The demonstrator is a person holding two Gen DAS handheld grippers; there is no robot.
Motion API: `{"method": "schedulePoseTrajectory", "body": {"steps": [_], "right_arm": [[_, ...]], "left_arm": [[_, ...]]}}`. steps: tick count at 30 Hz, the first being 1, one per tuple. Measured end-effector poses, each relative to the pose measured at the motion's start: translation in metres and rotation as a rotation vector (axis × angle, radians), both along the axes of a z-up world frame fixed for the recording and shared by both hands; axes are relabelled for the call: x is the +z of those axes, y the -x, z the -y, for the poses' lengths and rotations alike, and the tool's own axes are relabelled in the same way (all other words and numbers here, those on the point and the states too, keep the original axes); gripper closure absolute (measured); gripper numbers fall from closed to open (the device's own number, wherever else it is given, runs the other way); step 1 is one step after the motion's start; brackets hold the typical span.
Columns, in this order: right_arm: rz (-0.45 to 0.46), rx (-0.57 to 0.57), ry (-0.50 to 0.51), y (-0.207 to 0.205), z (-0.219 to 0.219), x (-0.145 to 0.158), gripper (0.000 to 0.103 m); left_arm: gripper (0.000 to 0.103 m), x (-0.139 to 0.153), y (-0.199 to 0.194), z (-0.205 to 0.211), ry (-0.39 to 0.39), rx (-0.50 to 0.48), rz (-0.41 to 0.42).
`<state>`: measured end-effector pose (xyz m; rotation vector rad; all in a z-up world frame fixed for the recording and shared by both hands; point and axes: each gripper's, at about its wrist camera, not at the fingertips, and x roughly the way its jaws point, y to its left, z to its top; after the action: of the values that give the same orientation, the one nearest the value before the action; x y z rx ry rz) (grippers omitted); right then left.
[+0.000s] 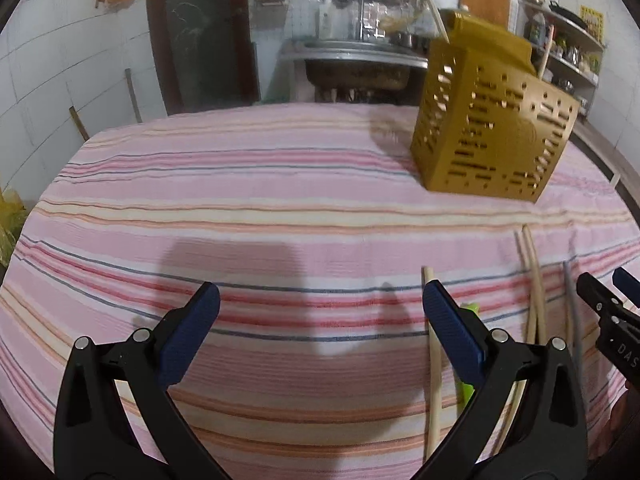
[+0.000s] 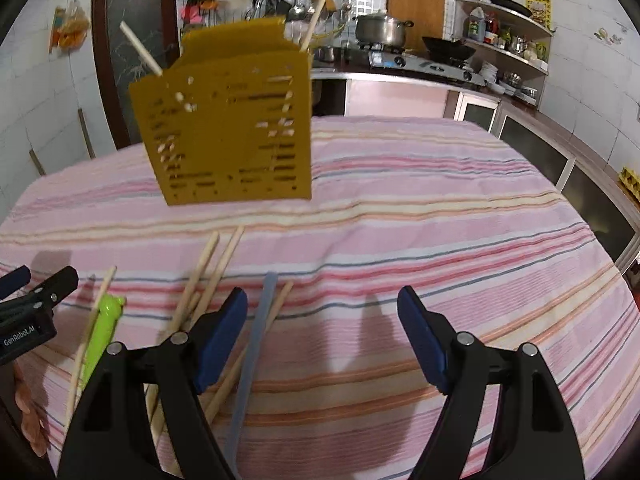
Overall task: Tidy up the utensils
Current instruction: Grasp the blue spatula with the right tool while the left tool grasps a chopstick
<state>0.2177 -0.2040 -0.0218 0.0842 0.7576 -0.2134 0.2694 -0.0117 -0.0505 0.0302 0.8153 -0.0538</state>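
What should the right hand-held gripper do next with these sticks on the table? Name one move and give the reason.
Probably ease the right hand-held gripper left and down over the grey chopstick. Its jaws stand open with nothing between them, the chopstick lies loose on the striped cloth just beside its left finger, and the yellow holder already has chopsticks in it.

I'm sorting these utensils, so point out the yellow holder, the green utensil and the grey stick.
yellow holder (image 2: 228,136), right wrist view, front wall.
green utensil (image 2: 105,320), right wrist view, upper body.
grey stick (image 2: 256,340), right wrist view, mid-shaft.
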Motion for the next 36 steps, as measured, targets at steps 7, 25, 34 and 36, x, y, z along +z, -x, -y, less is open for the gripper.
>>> {"method": "schedulePoseTrajectory", "body": {"steps": [7,25,34,36], "right_arm": [[-0.05,0.005,0.009,-0.009,-0.008,-0.008,0.048],[-0.046,0.022,-0.057,-0.009,-0.013,-0.01,0.091],[-0.04,0.032,-0.049,-0.001,-0.012,-0.009,0.091],[-0.038,0.033,-0.062,0.001,-0.01,-0.01,0.091]], "left_arm": [[0.005,-0.006,-0.011,0.013,-0.022,-0.044,-0.036],[0.017,-0.019,-0.023,0.025,-0.002,-0.089,-0.096],[0.037,-0.018,-0.008,0.04,-0.045,-0.138,-0.081],[0.044,-0.016,-0.005,0.042,-0.046,-0.145,-0.078]]}}
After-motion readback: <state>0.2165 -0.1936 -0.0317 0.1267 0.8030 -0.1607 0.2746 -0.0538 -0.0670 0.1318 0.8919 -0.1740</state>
